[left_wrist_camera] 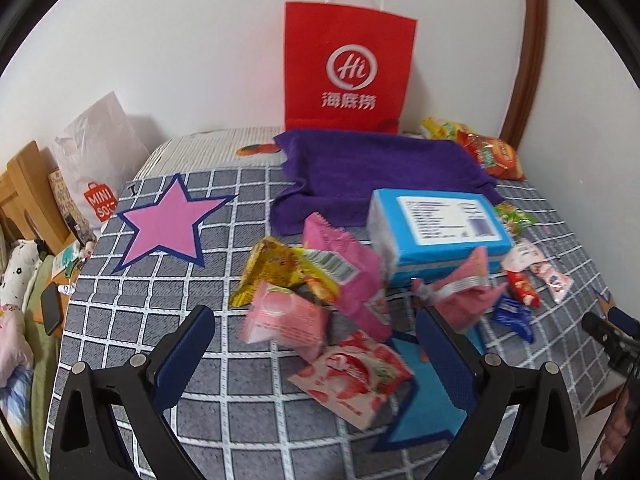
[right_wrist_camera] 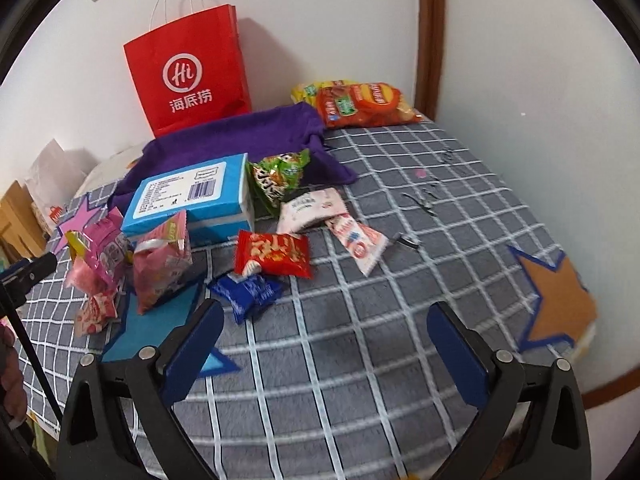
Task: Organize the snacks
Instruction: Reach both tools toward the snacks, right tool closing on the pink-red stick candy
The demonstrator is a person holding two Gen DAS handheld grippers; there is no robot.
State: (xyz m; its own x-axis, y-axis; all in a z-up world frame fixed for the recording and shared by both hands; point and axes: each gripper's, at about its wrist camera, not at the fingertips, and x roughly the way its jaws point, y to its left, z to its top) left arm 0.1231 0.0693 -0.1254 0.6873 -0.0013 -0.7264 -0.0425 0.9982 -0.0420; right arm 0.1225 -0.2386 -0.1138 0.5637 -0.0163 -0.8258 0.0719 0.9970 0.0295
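Mid-table (right_wrist_camera: 360,360), snack packets (left_wrist_camera: 320,288) lie heaped beside the blue box (left_wrist_camera: 436,220) — left gripper (left_wrist_camera: 316,340) and right gripper (right_wrist_camera: 324,336) both gape wide, empty.

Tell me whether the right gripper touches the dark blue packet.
Apart. The right wrist view shows bare checked cloth between the open right gripper and the dark blue packet.

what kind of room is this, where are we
Probably a bedroom at home. The snacks lie on what looks like a bed covered by a grey checked blanket pushed against a white wall, with a red paper shopping bag standing at the back and a wooden frame at one side.
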